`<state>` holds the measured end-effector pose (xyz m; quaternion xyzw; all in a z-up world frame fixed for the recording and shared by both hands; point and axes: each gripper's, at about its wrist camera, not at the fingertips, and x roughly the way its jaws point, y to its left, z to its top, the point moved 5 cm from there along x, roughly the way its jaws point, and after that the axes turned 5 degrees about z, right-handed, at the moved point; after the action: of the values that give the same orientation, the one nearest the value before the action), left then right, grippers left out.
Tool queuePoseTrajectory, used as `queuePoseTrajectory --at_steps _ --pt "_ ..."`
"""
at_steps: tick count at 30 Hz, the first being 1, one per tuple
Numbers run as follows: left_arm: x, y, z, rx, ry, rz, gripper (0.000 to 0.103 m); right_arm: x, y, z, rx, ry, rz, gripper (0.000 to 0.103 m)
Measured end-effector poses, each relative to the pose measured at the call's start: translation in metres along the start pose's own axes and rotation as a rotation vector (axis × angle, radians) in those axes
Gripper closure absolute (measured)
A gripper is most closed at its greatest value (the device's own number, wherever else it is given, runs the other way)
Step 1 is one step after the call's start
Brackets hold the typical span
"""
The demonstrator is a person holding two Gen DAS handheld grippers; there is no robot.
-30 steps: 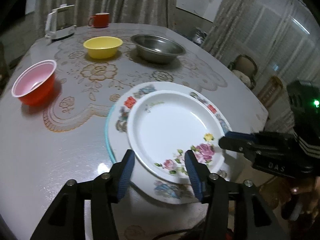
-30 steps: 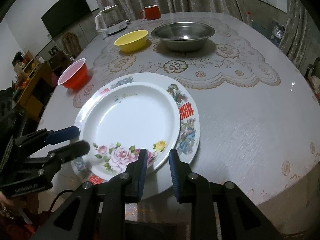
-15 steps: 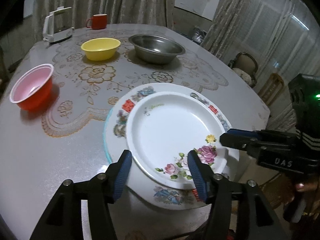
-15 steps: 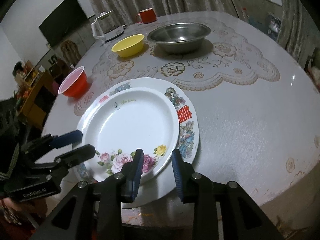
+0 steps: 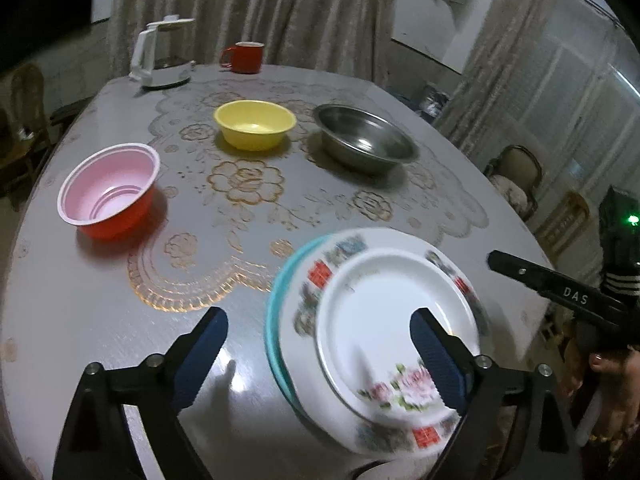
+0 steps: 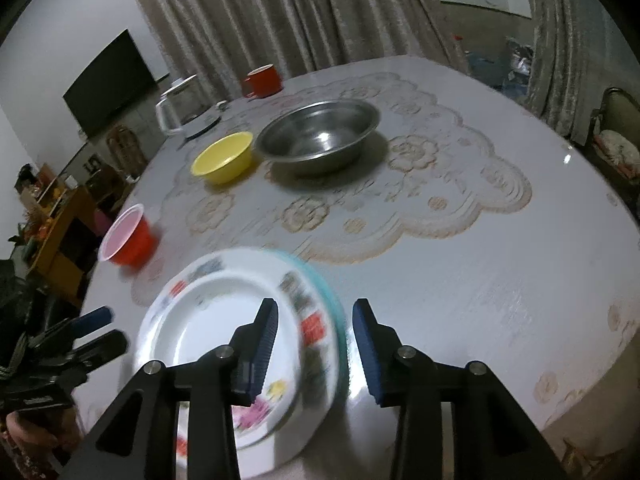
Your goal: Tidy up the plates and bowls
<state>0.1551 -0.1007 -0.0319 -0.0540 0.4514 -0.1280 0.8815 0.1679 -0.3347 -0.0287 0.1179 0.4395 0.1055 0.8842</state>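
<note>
A stack of plates sits at the near table edge: a white floral plate (image 5: 392, 332) (image 6: 208, 328) on a larger patterned plate (image 5: 320, 280) (image 6: 308, 320), with a teal rim (image 5: 274, 320) (image 6: 332, 300) under them. My left gripper (image 5: 320, 356) is open wide, its jaws either side of the stack's left part. My right gripper (image 6: 314, 344) is open around the stack's right rim. Farther off stand a red bowl (image 5: 108, 192) (image 6: 128, 240), a yellow bowl (image 5: 254, 124) (image 6: 224, 160) and a steel bowl (image 5: 364, 142) (image 6: 320, 136).
A white kettle (image 5: 164, 56) (image 6: 184, 108) and a red mug (image 5: 244, 57) (image 6: 262, 80) stand at the far side of the round table (image 5: 80, 300). Chairs (image 5: 516, 176) stand to the right. A TV (image 6: 108, 80) and shelves lie to the left.
Both grippers have opened wider and pulled back and up. The views are blurred with motion, and the plates sit lower and nearer the frames' edges. The teal rim shows now.
</note>
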Motion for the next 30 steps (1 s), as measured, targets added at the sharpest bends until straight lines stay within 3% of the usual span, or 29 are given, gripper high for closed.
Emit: queuePoseTrajectory --at_steps 6,10,16,30 --pt "0.013 0.010 0.015 -0.039 0.008 0.024 0.009 0.013 -0.031 0.028 0.026 -0.051 -0.046 0.055" --pt "0.021 0.014 0.023 -0.052 0.010 0.043 0.008 0.028 -0.044 0.045 0.022 -0.033 -0.050 0.042" --pt "0.035 0.015 0.033 -0.070 0.037 0.052 0.008 0.056 -0.050 0.062 0.016 0.031 -0.048 0.042" --pt "0.055 0.011 0.060 -0.068 0.054 0.069 0.007 0.114 -0.062 0.141 0.097 -0.046 0.012 0.042"
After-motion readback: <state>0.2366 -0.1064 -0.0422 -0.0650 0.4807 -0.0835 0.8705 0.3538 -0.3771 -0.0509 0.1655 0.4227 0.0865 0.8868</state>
